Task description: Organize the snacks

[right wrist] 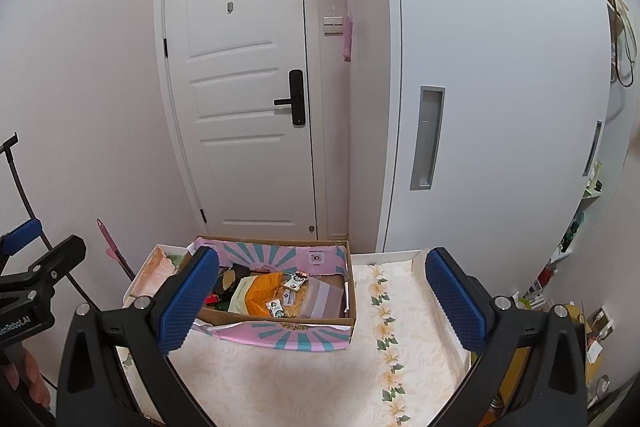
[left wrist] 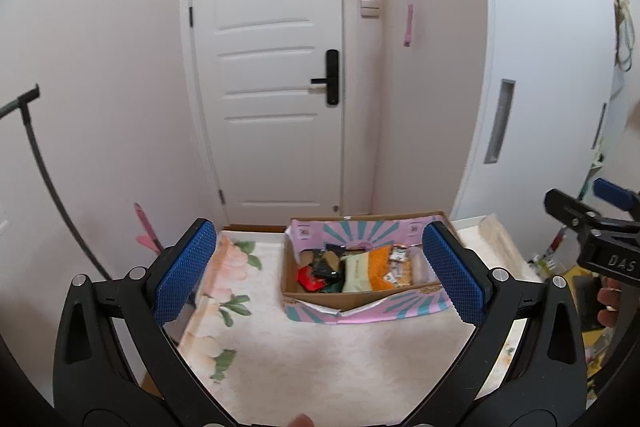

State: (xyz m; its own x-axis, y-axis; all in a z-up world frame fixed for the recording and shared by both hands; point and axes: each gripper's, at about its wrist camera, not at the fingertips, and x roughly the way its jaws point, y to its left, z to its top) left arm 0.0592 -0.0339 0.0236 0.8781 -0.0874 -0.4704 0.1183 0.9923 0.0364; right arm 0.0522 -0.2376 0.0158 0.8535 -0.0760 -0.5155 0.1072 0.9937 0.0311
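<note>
Snack box beyond spread, empty fingers

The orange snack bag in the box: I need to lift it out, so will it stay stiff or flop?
The orange snack bag looks crinkled and soft, so it probably flops. It seems light, and its film may slip.

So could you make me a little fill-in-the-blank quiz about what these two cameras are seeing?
1. The snacks lie inside a cardboard ____.
2. Both the left gripper and the right gripper have their jaws ____.
3. The door handle behind the table is coloured ____.

Missing words: box; open; black.
</note>
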